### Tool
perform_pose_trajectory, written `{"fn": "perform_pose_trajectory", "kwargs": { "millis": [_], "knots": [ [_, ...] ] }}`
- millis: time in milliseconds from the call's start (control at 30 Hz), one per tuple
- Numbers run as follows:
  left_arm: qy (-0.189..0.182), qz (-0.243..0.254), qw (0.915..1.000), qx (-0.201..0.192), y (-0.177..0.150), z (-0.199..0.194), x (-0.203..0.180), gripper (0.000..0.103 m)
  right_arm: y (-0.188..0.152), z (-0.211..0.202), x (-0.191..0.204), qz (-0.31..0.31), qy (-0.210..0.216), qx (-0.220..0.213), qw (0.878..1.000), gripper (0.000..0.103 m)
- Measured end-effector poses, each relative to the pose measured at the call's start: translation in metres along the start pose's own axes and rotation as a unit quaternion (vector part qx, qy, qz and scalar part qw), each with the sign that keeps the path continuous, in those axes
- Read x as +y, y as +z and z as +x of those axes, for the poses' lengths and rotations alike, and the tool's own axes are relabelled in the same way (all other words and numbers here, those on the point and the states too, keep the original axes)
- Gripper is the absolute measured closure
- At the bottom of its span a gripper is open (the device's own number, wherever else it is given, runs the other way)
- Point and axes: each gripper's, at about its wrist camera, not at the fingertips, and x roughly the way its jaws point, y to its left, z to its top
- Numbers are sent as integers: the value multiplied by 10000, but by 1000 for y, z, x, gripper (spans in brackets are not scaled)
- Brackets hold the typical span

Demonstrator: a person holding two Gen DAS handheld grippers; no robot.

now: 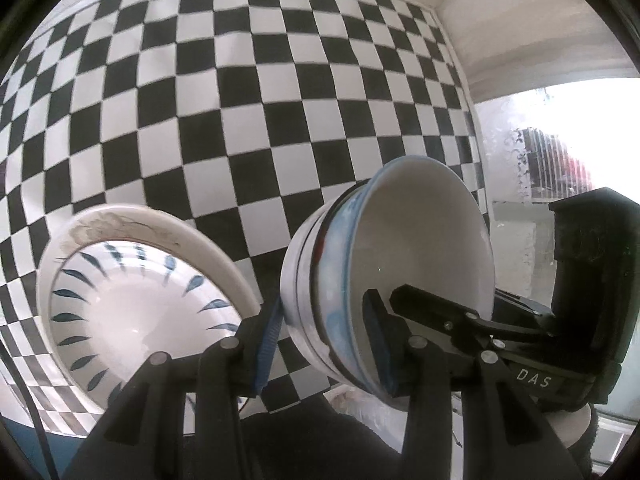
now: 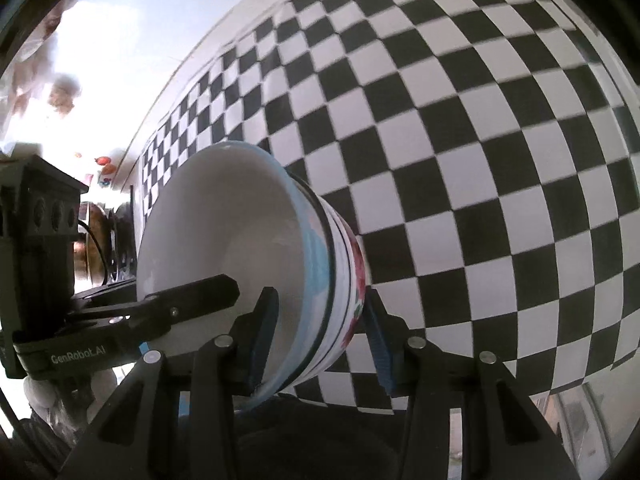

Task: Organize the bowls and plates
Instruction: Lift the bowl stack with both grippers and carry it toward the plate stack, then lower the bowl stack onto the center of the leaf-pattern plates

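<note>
"DAS" on right hand-held gripper (image 1: 378, 316); seemingly "GenRobot.AI" on left hand-held gripper (image 2: 248, 298).

Checkered cloth (image 1: 240, 120) lies open beyond the patterned plate (image 1: 132, 308).

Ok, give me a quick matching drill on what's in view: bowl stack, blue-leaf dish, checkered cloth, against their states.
1 bowl stack
2 blue-leaf dish
3 checkered cloth

A black and white squares
B resting on the cloth, not gripped
C tipped on its side, rim clamped by left gripper and right gripper

Pairs: 1-C, 2-B, 3-A
</note>
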Motion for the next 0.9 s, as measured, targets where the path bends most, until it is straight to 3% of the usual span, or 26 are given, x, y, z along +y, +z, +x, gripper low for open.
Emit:
{"fn": "perform_pose_trajectory", "kwargs": {
  "millis": [233,500,900],
  "knots": [
    [26,-103,9997,-239,-13,-33,22,65,-6,4,42,-319,113,28,9994,57],
    [109,-417,9983,-401,-39,-60,72,65,-19,36,89,-642,267,264,9972,57],
    [134,-1053,9938,-340,-66,-47,133,65,-34,85,124,-928,209,576,9938,57]
  ]
}}
